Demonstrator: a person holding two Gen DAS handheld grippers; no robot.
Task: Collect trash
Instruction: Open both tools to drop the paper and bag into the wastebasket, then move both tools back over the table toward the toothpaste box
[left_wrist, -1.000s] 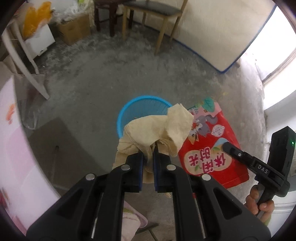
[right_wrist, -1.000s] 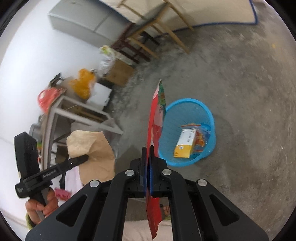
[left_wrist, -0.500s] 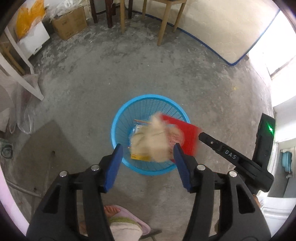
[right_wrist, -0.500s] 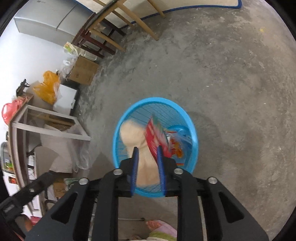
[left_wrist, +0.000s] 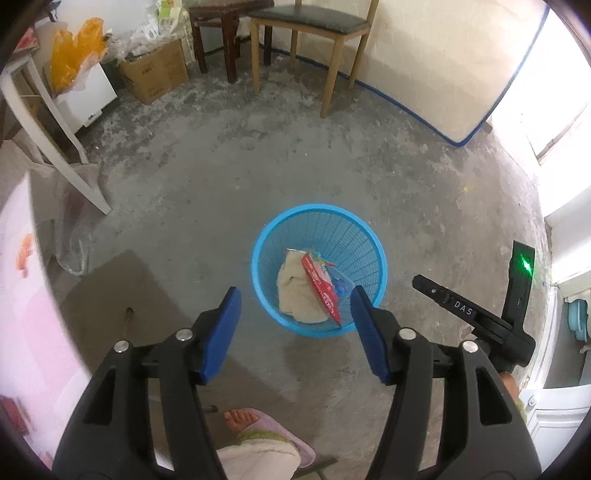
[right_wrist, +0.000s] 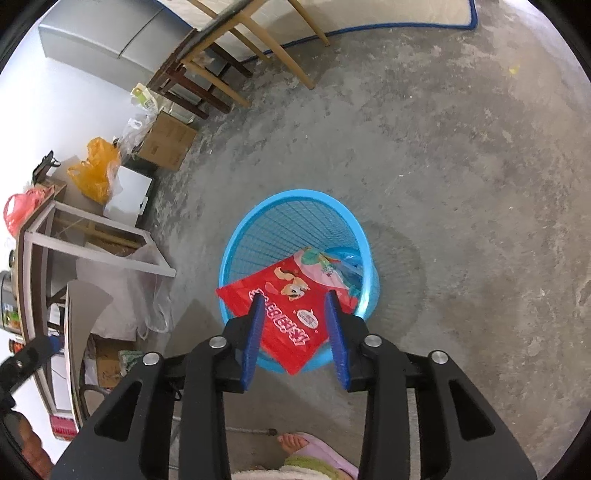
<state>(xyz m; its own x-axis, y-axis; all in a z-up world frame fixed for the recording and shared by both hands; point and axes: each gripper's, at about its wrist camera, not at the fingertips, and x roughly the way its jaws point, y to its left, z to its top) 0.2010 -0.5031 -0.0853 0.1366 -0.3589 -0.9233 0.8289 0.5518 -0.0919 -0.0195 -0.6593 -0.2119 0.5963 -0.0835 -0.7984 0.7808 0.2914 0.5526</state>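
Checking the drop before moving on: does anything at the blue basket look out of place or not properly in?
Yes. In the right wrist view the red snack bag lies tilted, with its lower corner hanging over the rim of the blue basket. The beige paper sits fully inside. Nothing appears spilled on the floor around it.

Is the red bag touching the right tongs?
Apart. The left wrist view shows the red bag lying down inside the blue basket, on the floor well below the right tongs, which stand open.
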